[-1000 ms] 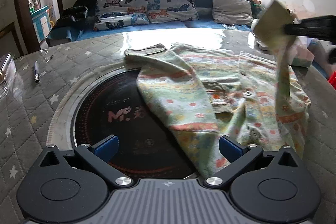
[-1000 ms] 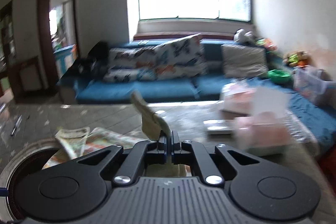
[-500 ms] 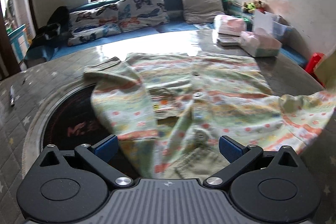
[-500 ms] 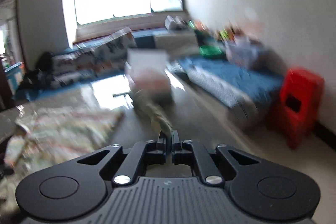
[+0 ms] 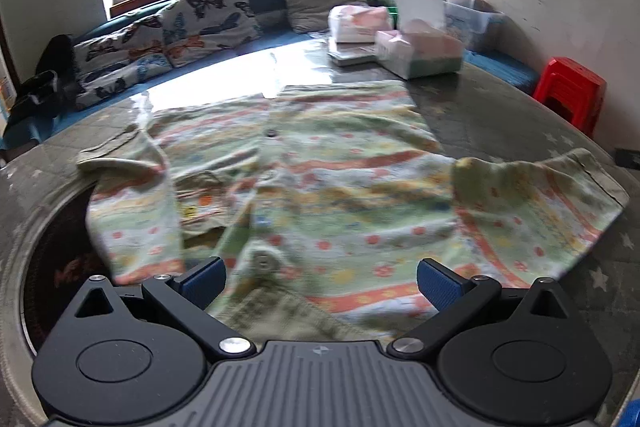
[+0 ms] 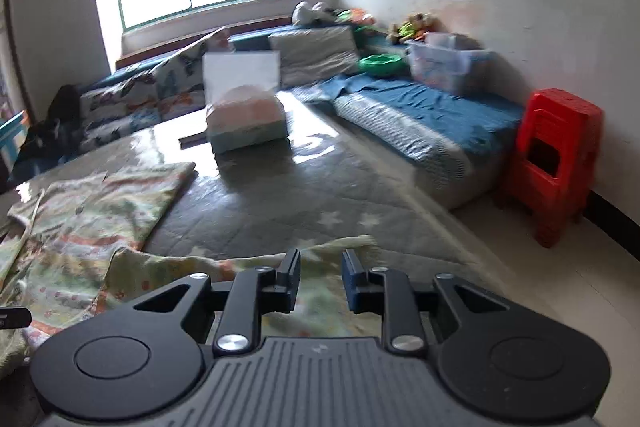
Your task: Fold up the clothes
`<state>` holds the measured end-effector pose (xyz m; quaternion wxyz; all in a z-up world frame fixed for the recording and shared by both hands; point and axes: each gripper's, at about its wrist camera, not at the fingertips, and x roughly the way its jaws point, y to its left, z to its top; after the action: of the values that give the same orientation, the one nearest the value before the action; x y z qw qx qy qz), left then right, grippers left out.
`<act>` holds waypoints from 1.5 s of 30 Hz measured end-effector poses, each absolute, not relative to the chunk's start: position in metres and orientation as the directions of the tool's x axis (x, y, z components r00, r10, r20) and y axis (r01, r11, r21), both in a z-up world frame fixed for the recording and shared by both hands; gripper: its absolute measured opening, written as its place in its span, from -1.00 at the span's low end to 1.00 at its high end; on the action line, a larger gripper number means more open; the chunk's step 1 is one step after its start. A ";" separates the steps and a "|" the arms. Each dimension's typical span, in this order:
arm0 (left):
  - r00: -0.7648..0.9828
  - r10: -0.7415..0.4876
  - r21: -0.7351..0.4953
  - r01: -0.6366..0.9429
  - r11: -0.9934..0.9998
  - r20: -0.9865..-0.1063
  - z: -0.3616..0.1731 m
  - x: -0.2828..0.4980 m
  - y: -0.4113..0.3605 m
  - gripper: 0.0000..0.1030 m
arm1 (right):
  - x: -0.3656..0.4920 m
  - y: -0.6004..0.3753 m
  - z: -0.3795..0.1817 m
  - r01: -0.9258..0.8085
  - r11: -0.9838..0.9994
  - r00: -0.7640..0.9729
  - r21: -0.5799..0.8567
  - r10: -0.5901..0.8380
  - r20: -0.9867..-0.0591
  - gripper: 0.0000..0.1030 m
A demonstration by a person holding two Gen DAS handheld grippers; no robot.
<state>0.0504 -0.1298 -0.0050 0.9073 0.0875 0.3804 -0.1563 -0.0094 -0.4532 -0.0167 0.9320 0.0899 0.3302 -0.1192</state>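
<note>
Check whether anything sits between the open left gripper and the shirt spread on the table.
Nothing visible does. The left gripper is open with the shirt lying directly under and ahead of its fingers. The tissue packs sit beyond the shirt's far edge, out of the way.

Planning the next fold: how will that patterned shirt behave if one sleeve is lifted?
The patterned shirt will probably drape limply; it lies wrinkled and flat on the table. It looks thin, so likely light. Its sleeve may slide and drag the body.
</note>
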 end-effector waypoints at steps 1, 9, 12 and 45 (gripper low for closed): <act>0.658 -0.221 0.041 0.358 0.933 -0.720 -0.006 0.050 -0.133 1.00 | -0.004 -0.452 -0.019 0.273 0.958 0.750 0.086 -0.157 -0.643 -0.57; 0.641 -0.229 0.043 0.379 0.924 -0.732 -0.011 0.051 -0.138 1.00 | 0.028 -0.446 -0.033 0.227 0.972 0.731 0.055 -0.133 -0.669 -0.57; 0.658 -0.214 0.038 0.347 0.937 -0.722 -0.007 0.060 -0.128 1.00 | 0.032 -0.446 -0.033 0.232 0.972 0.724 0.044 -0.143 -0.674 -0.57; 0.672 0.008 -0.089 -0.110 0.990 -0.741 -0.014 0.284 0.023 0.17 | 0.042 -0.436 -0.033 0.197 0.980 0.731 0.034 -0.124 -0.671 -0.04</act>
<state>0.2835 0.0229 -0.0138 0.9120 -0.0633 0.4039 0.0324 0.0417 -0.4362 -0.0330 0.9289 0.0513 0.3564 -0.0862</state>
